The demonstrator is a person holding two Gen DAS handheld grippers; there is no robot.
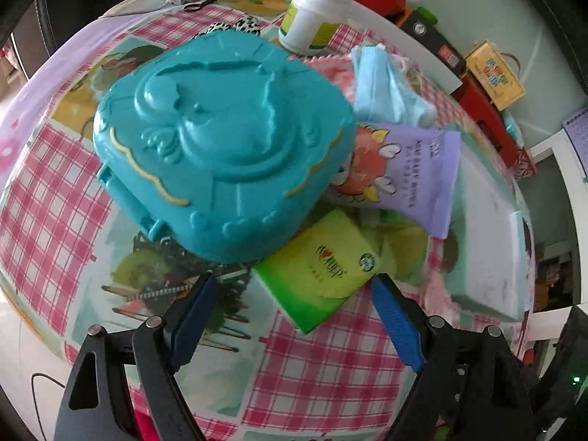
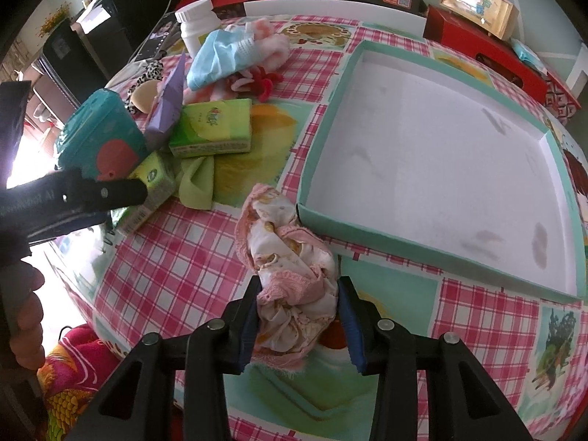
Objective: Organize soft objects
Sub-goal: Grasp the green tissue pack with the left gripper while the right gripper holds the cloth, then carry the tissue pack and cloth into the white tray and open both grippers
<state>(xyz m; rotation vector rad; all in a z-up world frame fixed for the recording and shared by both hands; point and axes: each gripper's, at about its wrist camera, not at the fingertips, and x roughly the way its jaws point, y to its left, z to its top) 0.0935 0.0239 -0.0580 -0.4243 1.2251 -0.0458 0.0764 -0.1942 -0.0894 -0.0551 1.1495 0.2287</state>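
The right gripper (image 2: 299, 318) has its jaws pinching a crumpled pink-and-white cloth (image 2: 290, 268), which bunches up between the blue pads and trails forward onto the worktop (image 2: 176, 268), a surface covered in a pink checked oilcloth with fruit pictures. The far end of the cloth lies just beside the near left corner of a shallow teal-rimmed box (image 2: 551, 139) with a white floor; nothing lies inside the box.

Left of the box sits a cluster of things. A green tissue pack (image 2: 213, 128) lies nearest the box, with a light green cloth (image 2: 196, 183) just in front of it. A purple wipes packet (image 2: 169, 106) leans beside the pack, and beyond both lie a blue face mask (image 2: 217, 58) and a pink fluffy fabric (image 2: 268, 44). A white pill bottle (image 2: 196, 25) stands upright behind the mask.

The left gripper (image 1: 294, 294) hovers over this cluster with its jaws spread wide and holding nothing. Between its open pads lies a second green tissue pack (image 1: 319, 268), partly tucked under a teal plastic case (image 1: 220, 139) with a moulded bird relief on its lid. Whether the pads touch the pack cannot be told.
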